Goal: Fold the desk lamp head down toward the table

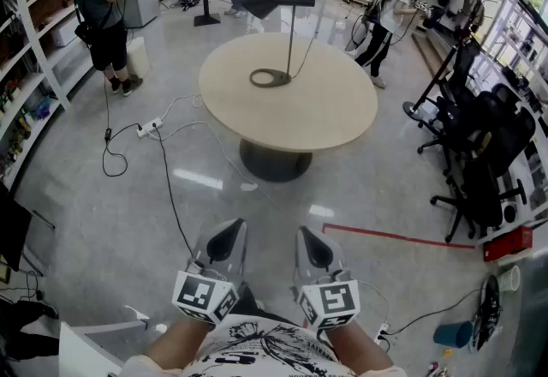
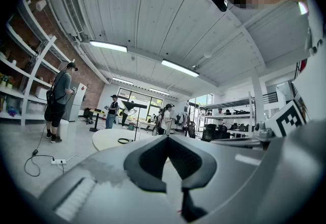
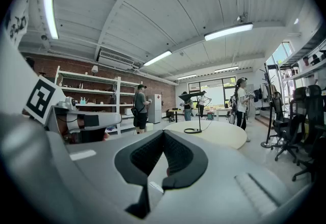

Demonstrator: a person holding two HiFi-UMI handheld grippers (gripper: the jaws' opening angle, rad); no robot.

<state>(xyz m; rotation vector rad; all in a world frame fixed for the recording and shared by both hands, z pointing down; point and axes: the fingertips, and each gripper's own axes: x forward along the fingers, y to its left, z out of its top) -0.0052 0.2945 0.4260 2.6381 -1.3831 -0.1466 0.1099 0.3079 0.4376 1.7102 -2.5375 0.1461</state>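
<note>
Holding position at 6 o'clock in the head view, the left gripper had its jaws brought together with nothing between them. The right gripper was likewise closed and empty. Each carried a marker cube printed with square patterns.

Both tools were well apart from the round table, which lay toward 12 o'clock. The desk lamp stood upright on it, at about 11 o'clock of the table's centre. Its flat lamp head lay roughly level on a thin stem.

Handling, as a judgement:
- The lamp looked light, with an open ring base that could slide or tip on the smooth top.
- The stem looked rigid, and the joint was probably stiff.
- The head should be taken near its free end and pressed down slowly, with the other gripper steadying the stem or base.

No brand, label or legible word could be made out on the lamp or table.
</note>
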